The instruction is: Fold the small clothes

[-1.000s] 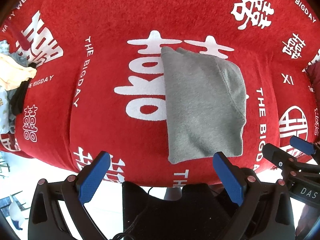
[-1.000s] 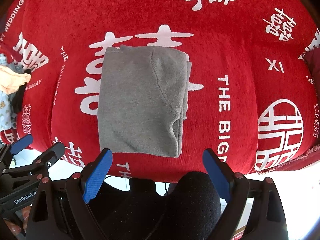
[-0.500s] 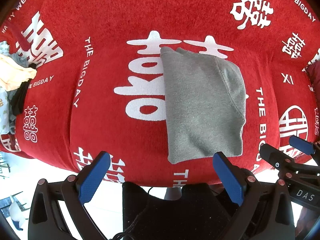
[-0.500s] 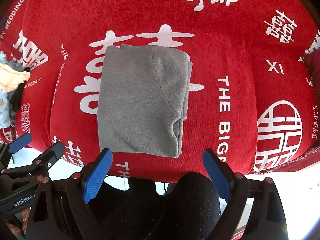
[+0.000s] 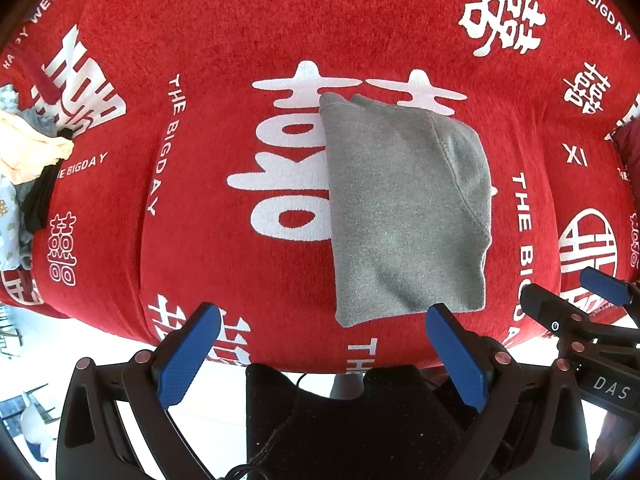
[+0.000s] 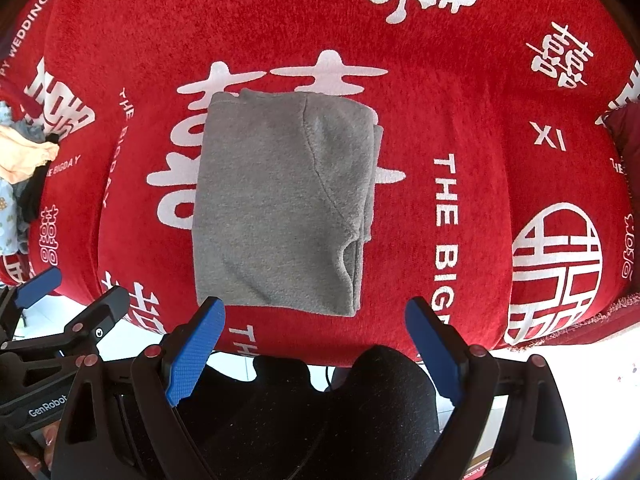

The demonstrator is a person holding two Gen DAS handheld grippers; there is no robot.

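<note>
Change over the last second: almost none. The grey garment [image 6: 280, 208] lies in the same place on the red cloth [image 6: 460, 80], with the same outline and the same seam curving across its top layer; your two tools have drifted only slightly. Judgement: the fold on this piece is finished, and you are pausing between items, not working the fabric.

Left tool [image 5: 324, 344]: released, blue pads spread wide, nothing between them. The garment's near edge lies just ahead of its right-hand pad, not touching it. Right tool [image 6: 316, 332]: also released, pads spread wide and empty; the garment's near edge sits directly ahead, between the pads and just short of them.

The garment is a compact rectangle, long side running away from you. Layered edges show stacked along its side toward the right tool's right pad, and a small loop of fabric bulges at that near corner. It may spring open if dragged.

Surroundings: a heap of unfolded clothes [image 5: 28, 168], pale yellow, black and light patterned, lies far off to the left tool's left, at the cloth's edge. That is probably your next source. Nothing stands between tools and garment. Your dark-clothed knees [image 6: 360, 408] sit below both tools.
</note>
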